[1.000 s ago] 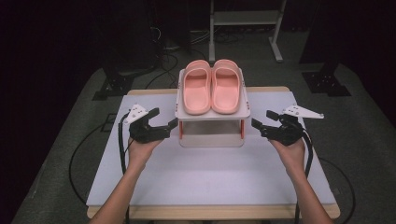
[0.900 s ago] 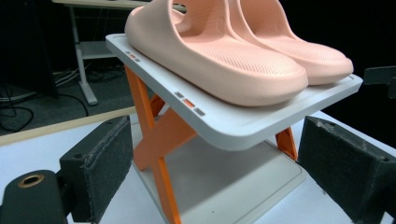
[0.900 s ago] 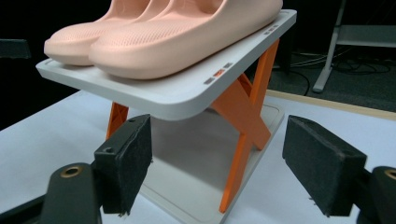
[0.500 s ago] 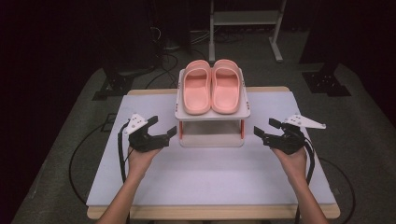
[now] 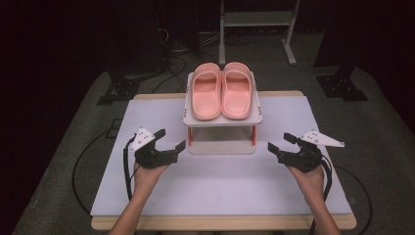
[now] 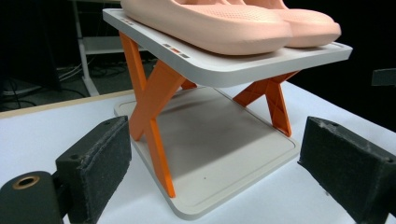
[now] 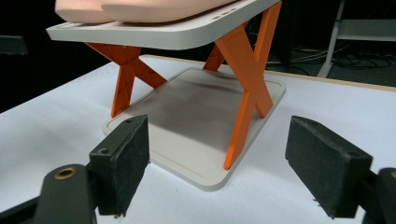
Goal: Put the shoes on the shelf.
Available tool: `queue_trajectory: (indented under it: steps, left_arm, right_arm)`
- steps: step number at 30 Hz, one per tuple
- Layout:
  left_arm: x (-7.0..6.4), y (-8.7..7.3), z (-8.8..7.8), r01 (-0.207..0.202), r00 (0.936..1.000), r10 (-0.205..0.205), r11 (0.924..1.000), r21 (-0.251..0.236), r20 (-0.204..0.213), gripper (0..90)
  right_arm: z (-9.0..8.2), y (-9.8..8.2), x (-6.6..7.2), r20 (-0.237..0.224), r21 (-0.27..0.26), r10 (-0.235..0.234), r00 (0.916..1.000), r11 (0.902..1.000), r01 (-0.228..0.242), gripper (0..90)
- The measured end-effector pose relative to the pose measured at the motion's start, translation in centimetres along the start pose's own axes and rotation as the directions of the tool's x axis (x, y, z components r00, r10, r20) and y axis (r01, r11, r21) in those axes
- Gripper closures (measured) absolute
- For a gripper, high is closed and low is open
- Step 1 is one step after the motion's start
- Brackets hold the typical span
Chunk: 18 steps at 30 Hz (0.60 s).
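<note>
A pair of pink slippers (image 5: 221,94) lies side by side on the top shelf of a small white rack (image 5: 222,121) with orange X legs, at the middle back of the table. My left gripper (image 5: 171,139) is open, just left of the rack's front, pointing at it. My right gripper (image 5: 280,142) is open too, off the rack's right front corner. In the left gripper view the wide-apart pads (image 6: 100,163) frame the rack's bare lower shelf (image 6: 210,140) under the slippers (image 6: 210,23). The right gripper view has the same lower shelf (image 7: 196,121) between its pads (image 7: 327,168).
The rack stands on a white table top (image 5: 220,191) with a wooden front edge (image 5: 220,223). On the dark floor behind stand a metal frame (image 5: 254,19) and black stand feet (image 5: 115,90), with cables trailing at the left.
Both grippers have drawn back from the rack's sides toward the person's edge of the table, staying open. The rack and slippers have not moved.
</note>
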<state>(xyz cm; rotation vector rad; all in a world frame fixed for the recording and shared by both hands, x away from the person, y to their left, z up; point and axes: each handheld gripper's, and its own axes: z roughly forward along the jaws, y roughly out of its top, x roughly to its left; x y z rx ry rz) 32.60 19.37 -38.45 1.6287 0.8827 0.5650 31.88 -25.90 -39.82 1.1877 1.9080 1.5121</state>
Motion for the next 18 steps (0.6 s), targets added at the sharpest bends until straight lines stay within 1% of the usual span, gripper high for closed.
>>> queue_trajectory:
  steps: [4,7,10,12,13,17,18]
  left_arm:
    - [-0.4,-0.4,-0.6,-0.006,1.0000,0.006,1.0000,-0.001,-0.003,8.7]
    - [-0.8,-1.0,-1.2,-0.006,1.0000,0.006,1.0000,-0.008,-0.006,8.7]
    - [-0.9,-1.8,-1.7,-0.001,0.9999,0.001,1.0000,-0.007,-0.013,8.7]
    - [-1.1,-2.4,-2.0,0.017,0.9998,-0.017,0.9996,-0.022,-0.008,8.7]
    - [-1.1,-2.6,-2.1,0.018,0.9998,-0.018,0.9996,-0.023,-0.008,8.7]
    - [-1.5,-3.5,-2.5,0.001,0.9997,-0.002,0.9995,-0.030,-0.024,8.6]
    - [-1.6,-3.8,-2.5,0.003,0.9997,-0.004,0.9995,-0.031,-0.025,8.7]
  right_arm:
    - [-0.8,-0.6,0.1,0.006,-0.004,-0.004,1.0000,1.0000,0.004,21.1]
    - [-1.1,-1.1,0.1,0.011,-0.003,-0.008,0.9999,1.0000,0.008,20.8]
    - [-1.5,-2.0,0.0,0.012,0.000,0.003,0.9999,1.0000,-0.003,20.6]
    - [-1.7,-2.5,0.1,0.012,0.006,0.008,0.9999,1.0000,-0.008,20.5]
    - [-1.7,-2.8,0.2,0.014,0.007,0.005,0.9999,1.0000,-0.005,20.4]
    - [-2.2,-3.5,0.3,0.012,0.008,0.004,0.9999,1.0000,-0.004,20.1]
    - [-2.3,-3.7,0.4,0.008,0.005,0.005,1.0000,1.0000,-0.005,20.0]
